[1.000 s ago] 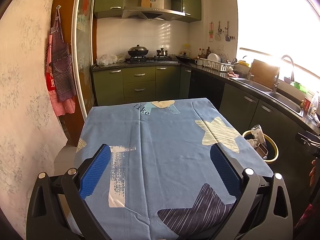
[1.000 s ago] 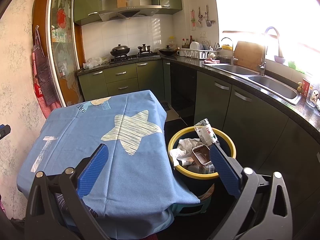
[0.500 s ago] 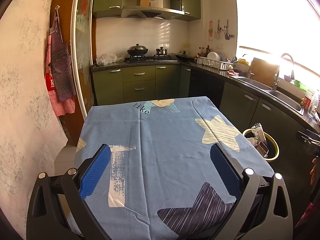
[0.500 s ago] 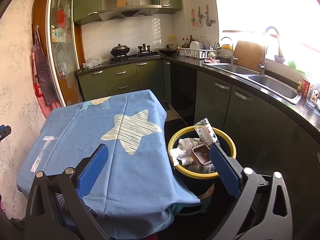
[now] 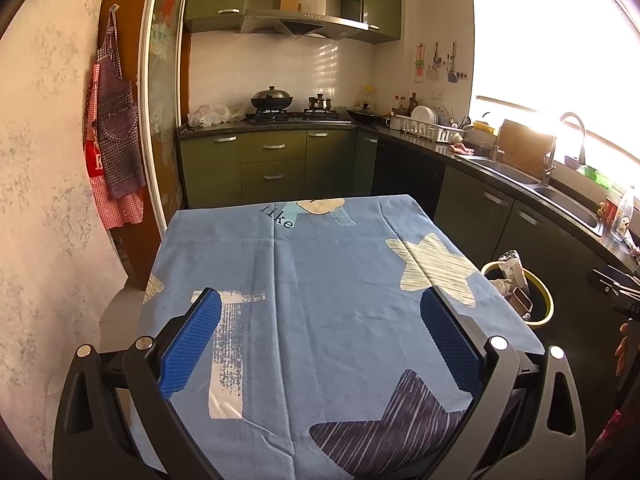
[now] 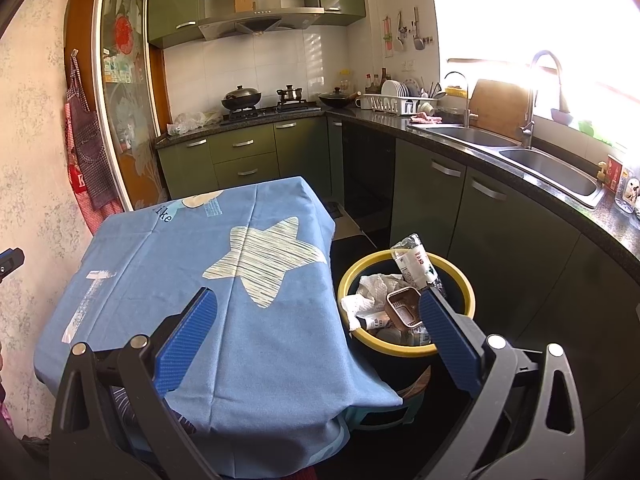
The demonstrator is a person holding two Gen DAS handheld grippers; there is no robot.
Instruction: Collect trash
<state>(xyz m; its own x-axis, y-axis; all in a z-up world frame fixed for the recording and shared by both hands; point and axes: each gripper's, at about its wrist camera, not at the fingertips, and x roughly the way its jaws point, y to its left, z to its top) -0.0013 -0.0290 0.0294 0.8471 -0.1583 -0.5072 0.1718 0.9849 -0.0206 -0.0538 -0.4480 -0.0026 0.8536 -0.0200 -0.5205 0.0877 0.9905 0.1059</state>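
My left gripper (image 5: pixel 320 340) and right gripper (image 6: pixel 316 336) hover with fingers spread wide (nothing held) over the bench (image 5: pixel 320 280); trash fills the yellow-rimmed bin (image 6: pixel 464 280) beside it.

both views look from the near end of the table (image 5: pixel 320 280) (image 6: pixel 180 280) toward the stove (image 5: pixel 296 117) (image 6: pixel 264 111); the right one sits further right, close above the bin (image 6: pixel 466 280).

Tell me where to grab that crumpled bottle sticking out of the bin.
Grip the crumpled bottle on its upper body, which leans over the bin's far yellow rim. Bring the right gripper down from above, jaws across its narrow width; its lower end is buried among tissue and a brown tray.
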